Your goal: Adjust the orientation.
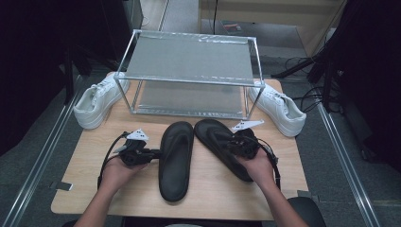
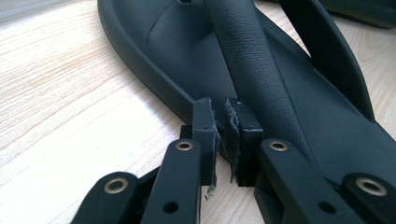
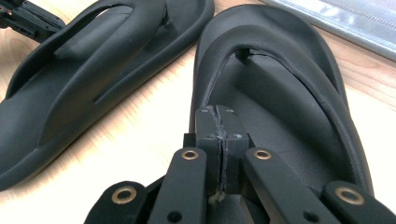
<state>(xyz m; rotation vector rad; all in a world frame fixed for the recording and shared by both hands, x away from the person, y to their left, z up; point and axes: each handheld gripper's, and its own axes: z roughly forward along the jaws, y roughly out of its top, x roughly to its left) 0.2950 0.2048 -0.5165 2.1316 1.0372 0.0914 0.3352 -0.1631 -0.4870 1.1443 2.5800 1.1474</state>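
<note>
Two black flip-flops lie side by side on the wooden table. My left gripper (image 1: 157, 152) (image 2: 224, 135) meets the left flip-flop (image 1: 176, 161) (image 2: 187, 56) at its left rim. Its jaws are almost together and pinch the base of the padded strap (image 2: 247, 56). My right gripper (image 1: 234, 143) (image 3: 222, 135) rests over the middle of the right flip-flop (image 1: 213, 135) (image 3: 289, 93). Its pads are pressed together where the thin strap (image 3: 210, 88) runs into them. The left flip-flop (image 3: 93, 79) also lies in the right gripper view, with the left gripper (image 3: 28, 18) beyond it.
A two-shelf metal rack (image 1: 189, 59) (image 3: 336, 18) stands at the back of the table (image 1: 94, 189). One white sneaker (image 1: 97, 101) sits to its left and another white sneaker (image 1: 279, 109) to its right. Bare wood lies in front of the flip-flops.
</note>
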